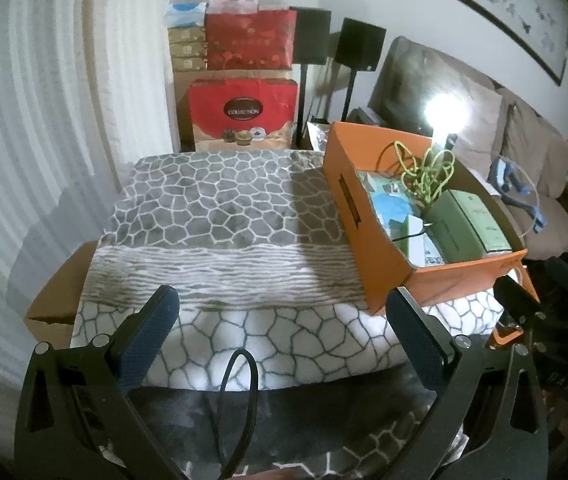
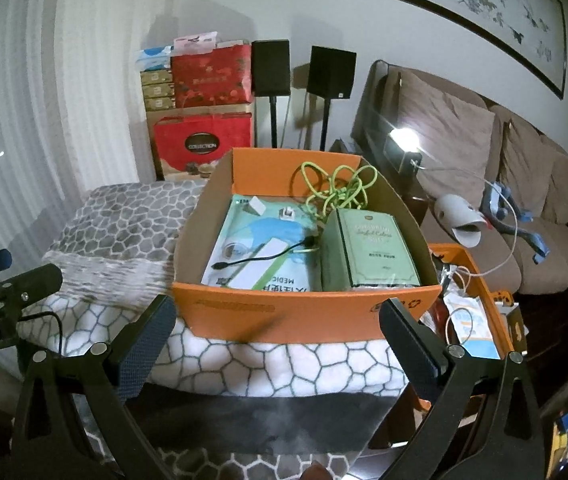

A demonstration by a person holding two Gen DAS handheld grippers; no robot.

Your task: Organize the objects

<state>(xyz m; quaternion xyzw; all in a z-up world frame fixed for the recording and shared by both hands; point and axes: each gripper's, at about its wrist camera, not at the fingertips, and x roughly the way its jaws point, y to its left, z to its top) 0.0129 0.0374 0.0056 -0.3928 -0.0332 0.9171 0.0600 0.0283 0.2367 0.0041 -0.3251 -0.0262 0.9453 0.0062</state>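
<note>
Two orange cardboard containers are seen: an open orange cardboard box (image 2: pixel 308 320) is set on the grey-and-white pebble-patterned blanket (image 1: pixel 219 208), and a second orange tray (image 2: pixel 484 280) lies lower, just beside its right side. Inside the box, a green rectangular tin (image 2: pixel 368 248) is laid at the right, a tangled lime-green cord (image 2: pixel 336 190) at the back, and a pale teal mask packet (image 2: pixel 259 236) flat at the left, with a white oblong device (image 2: pixel 255 268) and a black cable (image 2: pixel 259 260) on it. Packets and a white wire are held in the tray. The right gripper (image 2: pixel 277 344) is spread wide, with nothing clasped, just before the box's near wall. The left gripper (image 1: pixel 284 336) is likewise parted and empty over the blanket, left of the box. Red gift boxes (image 1: pixel 243 112) are stacked behind, beside two black speakers (image 2: pixel 304 72) and a brown sofa (image 2: pixel 524 216).
</note>
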